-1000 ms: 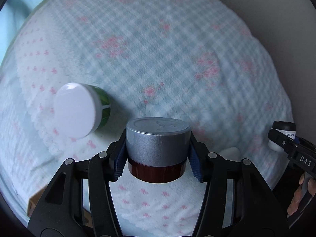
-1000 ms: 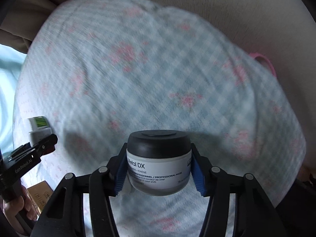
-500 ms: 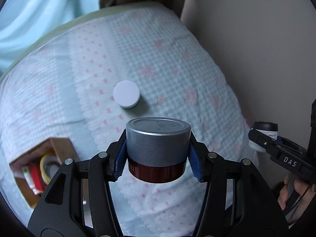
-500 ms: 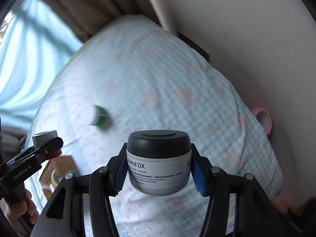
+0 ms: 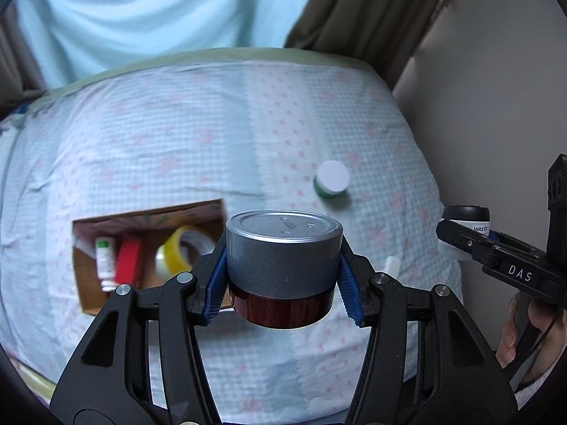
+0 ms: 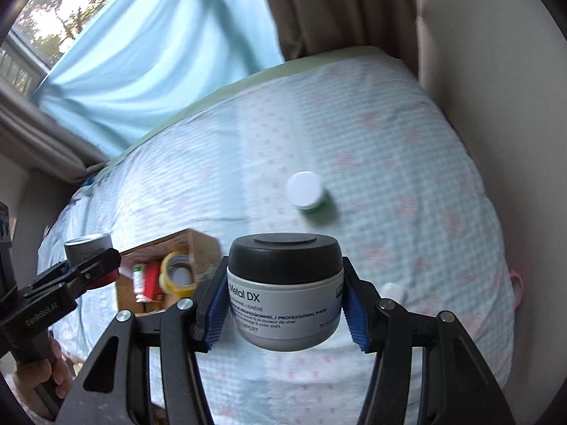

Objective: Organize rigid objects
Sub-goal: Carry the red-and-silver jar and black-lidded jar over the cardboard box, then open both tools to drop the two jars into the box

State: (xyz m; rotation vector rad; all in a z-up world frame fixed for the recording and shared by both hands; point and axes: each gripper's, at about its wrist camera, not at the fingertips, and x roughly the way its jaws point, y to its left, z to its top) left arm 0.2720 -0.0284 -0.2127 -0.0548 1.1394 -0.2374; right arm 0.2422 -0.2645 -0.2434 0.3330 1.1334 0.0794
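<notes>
My left gripper [image 5: 283,283] is shut on a jar with a grey metal lid and dark red base [image 5: 283,251], held above the bed. My right gripper [image 6: 285,304] is shut on a grey Metal DX jar with a black lid [image 6: 285,283]. Each gripper shows in the other's view, the right one [image 5: 496,251] and the left one [image 6: 81,269]. A green jar with a white lid [image 5: 332,179] lies on the bedspread, also in the right wrist view [image 6: 307,191]. An open cardboard box [image 5: 88,294] sits on the bed, also in the right wrist view [image 6: 198,244].
The box holds a yellow tape roll [image 5: 180,248], a red item [image 5: 127,260] and a white bottle with green label [image 5: 104,258]. A small white object [image 5: 391,265] lies on the bedspread [image 5: 177,141]. A wall [image 5: 496,106] runs along the right, curtains [image 5: 141,7] behind. A pink ring [image 6: 515,283] sits at the bed's right edge.
Both grippers have pulled back and up from the bed with their jars still held. The view has widened and swung left, so the cardboard box and curtains now show.
</notes>
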